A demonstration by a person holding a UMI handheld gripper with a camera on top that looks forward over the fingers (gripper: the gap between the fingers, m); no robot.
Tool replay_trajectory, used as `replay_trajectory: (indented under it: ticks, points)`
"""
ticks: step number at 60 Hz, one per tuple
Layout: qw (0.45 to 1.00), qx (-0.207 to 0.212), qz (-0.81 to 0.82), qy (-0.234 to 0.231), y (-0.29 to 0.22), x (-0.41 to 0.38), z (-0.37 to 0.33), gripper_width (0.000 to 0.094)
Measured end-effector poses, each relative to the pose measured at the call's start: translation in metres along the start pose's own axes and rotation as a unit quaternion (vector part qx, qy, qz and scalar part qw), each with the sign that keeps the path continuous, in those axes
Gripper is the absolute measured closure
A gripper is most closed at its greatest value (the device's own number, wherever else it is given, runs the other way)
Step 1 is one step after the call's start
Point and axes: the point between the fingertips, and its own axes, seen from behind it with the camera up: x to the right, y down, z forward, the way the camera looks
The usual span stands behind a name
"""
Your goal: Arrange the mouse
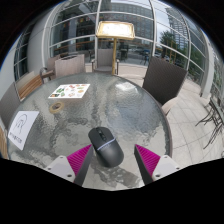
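Gripper (113, 160) hovers low over a round glass worktop (60, 125) set among chairs in front of large windows. Fingers spread wide, nothing between the pads; the pink pads (80, 159) show at either side. The mouse (105, 145), dark grey and black, lies on the glass just ahead of the fingers, roughly centred in the gap and slightly nearer the left finger. Its long axis runs obliquely: the end farther from the fingers points away and left, the near end angles toward the right finger. Judgement: the grasp likely needs a small twist so the pads meet its long sides. A printed card (70, 91) and a paper sheet (22, 129) lie well apart, beyond and to the left.
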Motion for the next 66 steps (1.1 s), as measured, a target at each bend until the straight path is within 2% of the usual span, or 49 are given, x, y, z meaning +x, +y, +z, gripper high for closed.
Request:
replay_trajectory:
  ticks: [5, 6, 10, 22, 28, 37, 38, 43, 47, 53, 60, 66]
  points:
    - [1.000, 0.000, -0.005, -0.002, -0.020, 0.008, 0.020, 0.0106]
    - [1.000, 0.003, -0.003, -0.004, -0.005, 0.015, 0.020, 0.0110]
    - [1.000, -0.001, 0.007, -0.006, -0.015, 0.022, 0.036, 0.0150]
    - [1.000, -0.009, 0.027, -0.001, -0.019, 0.027, 0.051, 0.0448]
    - [0.999, -0.020, 0.033, 0.011, -0.018, 0.026, 0.049, 0.0457]
    - [0.998, -0.040, 0.045, 0.028, -0.016, 0.028, 0.048, 0.0576]
    - [0.997, -0.047, 0.046, 0.030, -0.015, 0.027, 0.047, 0.0618]
    - [0.996, -0.062, 0.058, 0.038, -0.030, 0.024, 0.037, 0.0638]
    - [0.996, -0.035, 0.065, 0.054, -0.067, 0.017, 0.014, 0.0639]
    - [0.996, 0.029, 0.071, 0.055, -0.151, -0.026, -0.035, 0.0639]
    - [0.993, 0.095, 0.062, 0.039, -0.229, -0.110, -0.091, 0.0639]
    - [0.992, 0.112, 0.053, 0.004, -0.255, -0.204, -0.110, 0.0639]
